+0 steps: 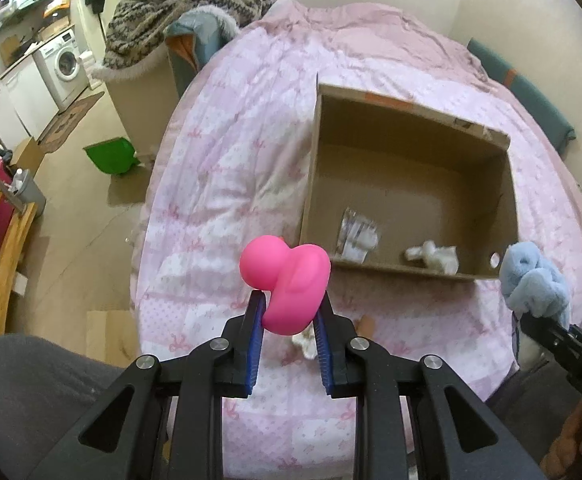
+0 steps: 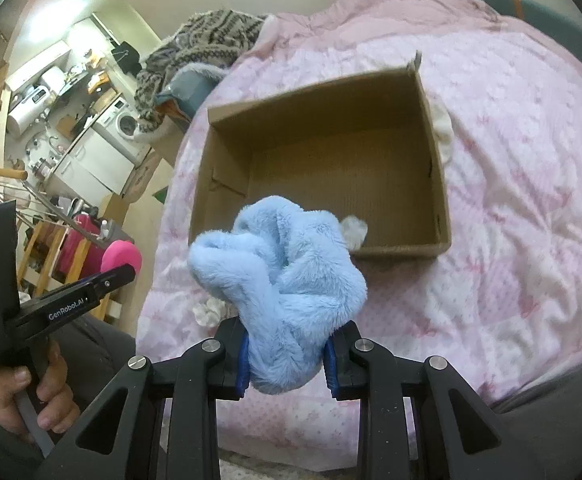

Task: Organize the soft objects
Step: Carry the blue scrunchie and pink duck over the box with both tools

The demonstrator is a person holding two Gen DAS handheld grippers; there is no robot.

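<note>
Here, in the left wrist view, the working surface is a bed covered by a pink quilt (image 1: 227, 184) printed with bows. To its left lies a beige floor with a green dustpan (image 1: 111, 157), a washing machine (image 1: 64, 65) under a counter, and a heap of knitted blankets (image 1: 179, 12) on a stand. One open cardboard box (image 1: 411, 184) sits on the quilt; inside it lie two pale items, a crumpled packet (image 1: 357, 238) and a white soft toy (image 1: 435, 258). The left gripper (image 1: 289, 320) is clamped on one pink rubber duck (image 1: 287, 284), held above the quilt just before the box's near wall. At the right edge, the right gripper (image 1: 531, 320) carries one blue plush toy (image 1: 535, 284).

In the right wrist view, the same quilt (image 2: 511, 220) fills the right half, while a cluttered kitchen area occupies the upper left. The box (image 2: 227, 160) stands ahead, one white tuft (image 2: 354, 230) showing at its near wall. The right gripper (image 2: 287, 356) is closed around the blue plush toy (image 2: 283, 272), held in front of the box. A second white soft piece (image 2: 210, 309) lies on the quilt to the left. A hand (image 2: 31, 392) grasps the left gripper (image 2: 125, 270), with the pink duck (image 2: 121, 258) at its tip.
</note>
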